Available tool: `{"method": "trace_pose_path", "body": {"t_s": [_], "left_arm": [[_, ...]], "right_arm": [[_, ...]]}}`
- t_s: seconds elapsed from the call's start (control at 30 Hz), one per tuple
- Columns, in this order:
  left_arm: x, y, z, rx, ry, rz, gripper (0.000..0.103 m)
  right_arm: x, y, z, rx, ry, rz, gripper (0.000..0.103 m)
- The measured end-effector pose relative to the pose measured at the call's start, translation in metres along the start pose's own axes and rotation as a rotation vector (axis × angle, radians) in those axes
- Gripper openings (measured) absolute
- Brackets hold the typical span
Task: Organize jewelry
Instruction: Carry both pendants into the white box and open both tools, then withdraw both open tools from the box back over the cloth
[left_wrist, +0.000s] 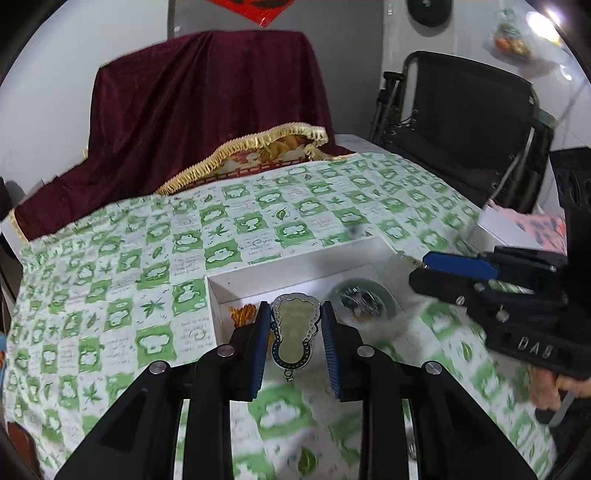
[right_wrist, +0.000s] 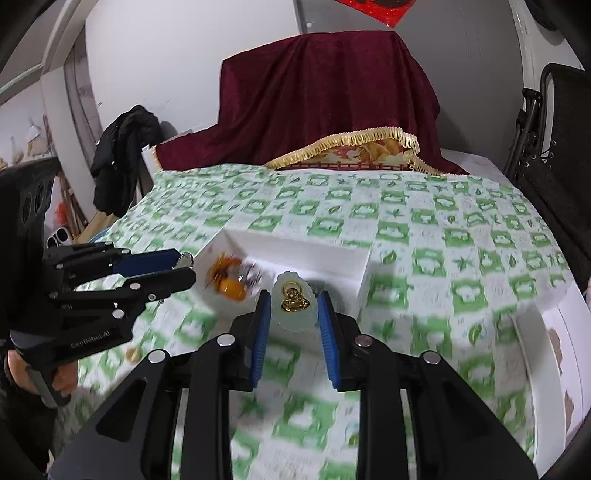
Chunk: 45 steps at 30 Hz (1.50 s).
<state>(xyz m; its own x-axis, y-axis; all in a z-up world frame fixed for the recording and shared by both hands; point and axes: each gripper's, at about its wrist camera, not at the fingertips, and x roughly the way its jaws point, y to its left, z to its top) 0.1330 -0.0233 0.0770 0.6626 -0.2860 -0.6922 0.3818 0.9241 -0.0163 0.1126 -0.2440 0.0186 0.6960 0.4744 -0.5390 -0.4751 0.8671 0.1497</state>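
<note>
Left wrist view: left hand-held gripper (left_wrist: 294, 325) nearly closed, pads clamped on the sides of a gourd-shaped silver-rimmed pendant (left_wrist: 294, 326). Long axis runs along the fingers, small loop end toward the camera. White open box (left_wrist: 295, 264) lies directly ahead and below, on the green-checked surface (left_wrist: 147, 258); a pale green ring (left_wrist: 364, 301) sits in or at its right part, blurred.

Right wrist view: right hand-held gripper (right_wrist: 292, 308) closed narrow on a pale jade pendant with gold figure (right_wrist: 294, 304), upright between the pads. Box lies just ahead; amber beads (right_wrist: 231, 282) in its left end. Both hands about equally near; judgement: short forward-down reach to drop.
</note>
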Motion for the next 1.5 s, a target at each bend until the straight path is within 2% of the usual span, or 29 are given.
{"method": "trace_pose_path", "body": {"t_s": [0.27, 0.33, 0.4, 0.63, 0.73, 0.87, 1.0, 1.1, 1.23, 1.5], "left_arm": [[0.038, 0.003, 0.003, -0.027, 0.055, 0.006, 0.029], [0.041, 0.005, 0.002, -0.04, 0.056, -0.002, 0.037], [0.039, 0.009, 0.0, -0.058, 0.042, 0.006, 0.05], [0.022, 0.018, -0.002, -0.116, -0.015, -0.007, 0.063], [0.011, 0.015, -0.006, -0.107, -0.056, 0.03, 0.075], [-0.006, 0.009, -0.011, -0.094, -0.103, 0.071, 0.086], [-0.024, -0.001, -0.019, -0.069, -0.15, 0.117, 0.094], [-0.036, -0.014, -0.024, -0.027, -0.186, 0.155, 0.096], [-0.046, -0.027, -0.031, 0.012, -0.22, 0.201, 0.099], [-0.051, -0.039, -0.039, 0.051, -0.236, 0.237, 0.099]], "right_arm": [[0.047, -0.004, 0.014, 0.033, 0.071, -0.004, 0.025], [0.055, -0.004, 0.014, 0.029, 0.086, -0.017, 0.025], [0.063, -0.005, 0.013, 0.03, 0.102, -0.022, 0.026], [0.061, -0.011, 0.012, 0.077, 0.079, 0.01, 0.026], [0.054, -0.009, 0.011, 0.077, 0.06, 0.015, 0.026], [0.041, -0.006, 0.005, 0.07, 0.017, -0.013, 0.043], [0.026, -0.002, 0.001, 0.065, -0.027, -0.035, 0.052], [0.014, -0.001, 0.0, 0.076, -0.066, -0.036, 0.058], [0.0, 0.002, -0.003, 0.081, -0.107, -0.044, 0.06], [-0.016, -0.001, -0.008, 0.108, -0.151, -0.033, 0.067]]}}
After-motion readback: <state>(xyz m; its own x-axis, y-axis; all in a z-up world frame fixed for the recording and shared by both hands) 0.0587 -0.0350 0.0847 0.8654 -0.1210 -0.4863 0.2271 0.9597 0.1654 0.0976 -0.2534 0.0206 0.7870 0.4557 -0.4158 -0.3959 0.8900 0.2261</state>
